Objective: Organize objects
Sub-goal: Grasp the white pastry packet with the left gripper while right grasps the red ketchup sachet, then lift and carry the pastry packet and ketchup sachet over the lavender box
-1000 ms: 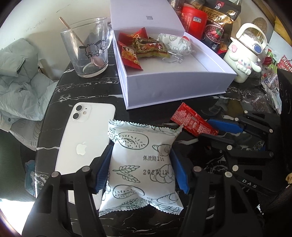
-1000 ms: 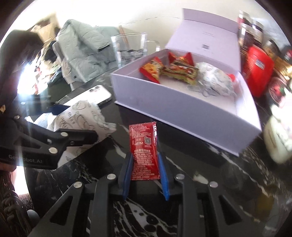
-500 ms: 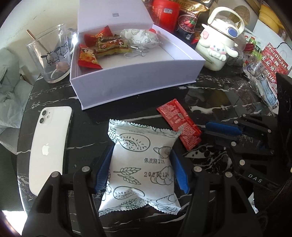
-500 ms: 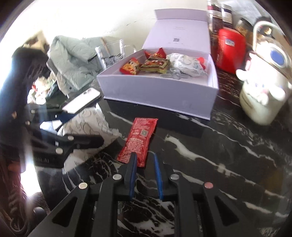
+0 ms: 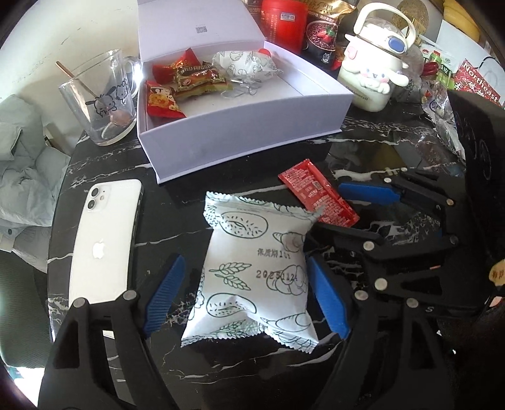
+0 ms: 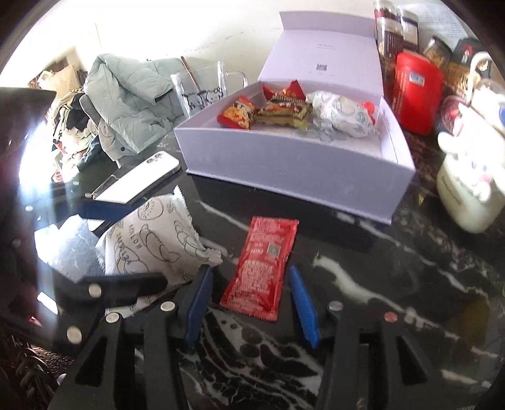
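left gripper (image 5: 244,296): your jaws are opening around the bun pack (image 5: 252,271); closing off-centre could crush it.
right gripper (image 6: 251,306): your jaws are opening beside the flat sachet (image 6: 262,268); they may skid over it.

Black white-veined marble table (image 5: 104,161) against a plain pale wall (image 5: 63,28), with a pale green padded jacket (image 6: 126,94) heaped beyond the table's left edge and strong daylight glaring from that side.
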`<action>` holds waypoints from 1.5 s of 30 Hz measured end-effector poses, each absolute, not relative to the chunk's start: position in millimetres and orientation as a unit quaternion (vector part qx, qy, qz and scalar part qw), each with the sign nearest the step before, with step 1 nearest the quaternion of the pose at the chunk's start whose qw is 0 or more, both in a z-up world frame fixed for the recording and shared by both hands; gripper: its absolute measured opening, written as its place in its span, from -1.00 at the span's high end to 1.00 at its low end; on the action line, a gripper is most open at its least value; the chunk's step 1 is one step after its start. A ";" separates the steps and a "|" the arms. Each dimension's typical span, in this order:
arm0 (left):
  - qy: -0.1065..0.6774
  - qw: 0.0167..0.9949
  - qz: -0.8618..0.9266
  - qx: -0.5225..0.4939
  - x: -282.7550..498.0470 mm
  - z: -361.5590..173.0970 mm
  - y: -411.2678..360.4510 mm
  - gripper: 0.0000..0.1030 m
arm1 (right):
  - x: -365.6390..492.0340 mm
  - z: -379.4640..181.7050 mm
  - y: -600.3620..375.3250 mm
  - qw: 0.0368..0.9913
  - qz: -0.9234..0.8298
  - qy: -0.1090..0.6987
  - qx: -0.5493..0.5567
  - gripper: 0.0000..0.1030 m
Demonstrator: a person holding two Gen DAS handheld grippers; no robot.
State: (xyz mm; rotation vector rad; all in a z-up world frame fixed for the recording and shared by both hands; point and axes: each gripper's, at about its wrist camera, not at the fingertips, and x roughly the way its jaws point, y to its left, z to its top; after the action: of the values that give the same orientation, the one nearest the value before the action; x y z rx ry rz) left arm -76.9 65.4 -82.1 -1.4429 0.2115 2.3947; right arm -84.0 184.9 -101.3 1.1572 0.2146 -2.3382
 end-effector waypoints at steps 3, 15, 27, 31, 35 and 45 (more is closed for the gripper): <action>0.074 0.171 0.833 -0.520 -79.1 -92.6 66.2 -0.54 | -85.1 -103.3 178.6 0.247 -0.865 0.112 0.423 -0.09; 0.100 0.179 0.844 -0.495 -76.5 -100.0 76.2 -0.21 | -83.9 -103.2 185.7 0.249 -0.867 0.116 0.417 0.50; 0.081 0.184 0.840 -0.503 -76.4 -97.6 75.8 -0.15 | -81.3 -99.6 201.4 0.267 -0.863 0.077 0.423 0.54; 0.072 0.183 0.840 -0.506 -75.4 -96.6 74.3 -0.15 | -77.1 -96.0 202.3 0.272 -0.862 0.072 0.421 0.54; 0.076 0.180 0.839 -0.509 -75.0 -96.0 74.8 -0.15 | -72.5 -90.3 202.6 0.273 -0.863 0.075 0.418 0.54; 0.076 0.186 0.851 -0.484 -73.4 -72.3 77.1 -0.15 | -59.9 -59.0 210.1 0.271 -0.877 0.079 0.390 0.54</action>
State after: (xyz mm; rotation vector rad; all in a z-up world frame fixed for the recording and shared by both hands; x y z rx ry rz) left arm -73.4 77.1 -72.3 -1.3636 0.2137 2.3977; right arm -59.9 210.1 -59.0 1.0508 0.2121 -2.3613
